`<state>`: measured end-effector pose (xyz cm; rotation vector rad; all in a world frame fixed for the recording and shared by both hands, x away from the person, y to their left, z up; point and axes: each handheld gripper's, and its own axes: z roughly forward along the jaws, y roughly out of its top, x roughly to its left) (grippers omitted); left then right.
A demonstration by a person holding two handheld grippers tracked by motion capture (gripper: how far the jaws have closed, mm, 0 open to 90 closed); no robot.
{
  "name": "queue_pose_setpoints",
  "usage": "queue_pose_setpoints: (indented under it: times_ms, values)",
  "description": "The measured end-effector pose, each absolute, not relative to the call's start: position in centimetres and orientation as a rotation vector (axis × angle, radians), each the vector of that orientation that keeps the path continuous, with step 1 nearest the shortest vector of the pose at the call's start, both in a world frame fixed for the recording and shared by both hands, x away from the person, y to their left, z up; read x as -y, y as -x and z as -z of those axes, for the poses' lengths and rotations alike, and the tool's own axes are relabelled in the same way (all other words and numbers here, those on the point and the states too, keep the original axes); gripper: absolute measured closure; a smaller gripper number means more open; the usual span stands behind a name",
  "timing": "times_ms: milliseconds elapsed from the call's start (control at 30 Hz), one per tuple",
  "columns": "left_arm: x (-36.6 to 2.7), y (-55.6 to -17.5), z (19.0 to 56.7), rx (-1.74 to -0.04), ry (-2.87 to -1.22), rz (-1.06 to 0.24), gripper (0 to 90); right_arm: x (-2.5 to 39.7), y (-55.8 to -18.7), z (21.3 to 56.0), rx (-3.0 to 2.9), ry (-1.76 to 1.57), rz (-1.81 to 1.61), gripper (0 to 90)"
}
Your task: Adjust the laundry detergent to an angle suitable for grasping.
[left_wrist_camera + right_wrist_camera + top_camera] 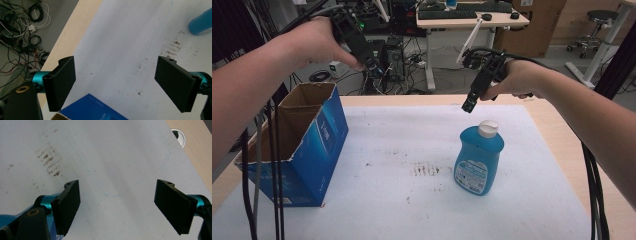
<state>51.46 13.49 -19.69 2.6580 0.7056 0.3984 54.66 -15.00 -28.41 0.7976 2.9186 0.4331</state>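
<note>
Left gripper [373, 65]: held high in the person's left hand [319, 42], above the far left part of the table, beyond the box; in its own view [116, 82] the jaws stand wide apart with nothing between them.
Right gripper [468, 106]: held in the right hand [519, 80], tilted down and forward, hovering above and a little behind the bottle's cap without touching it; in its own view [117, 205] the jaws are spread wide and grip nothing.
Bottle [478, 158]: blue, with a white cap [487, 128] and a printed label, upright on the white mat to the right of centre; its base shows at the top right edge of the left gripper view [201, 22].
Box [299, 142]: blue cardboard, top flaps open, standing at the left edge of the mat, well apart from the bottle; a blue corner of it shows low in the left gripper view [92, 108]. Its inside is in shadow, so I cannot tell what it holds.
Mat [412, 150]: white sheet covering most of the table, with brownish stains [426, 169] near the middle, just left of the bottle.
Table [557, 130]: pale wood, bare along the right and far edges.
</note>
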Motion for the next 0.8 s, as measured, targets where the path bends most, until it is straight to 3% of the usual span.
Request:
queue_pose_setpoints:
  times_ms: [800]
  values:
    - [-13.49,-50.92,19.51,-0.675,-2.675,-0.412,17.2,15.43,-54.46,27.85,-2.912,-0.799,-0.488,20.3]
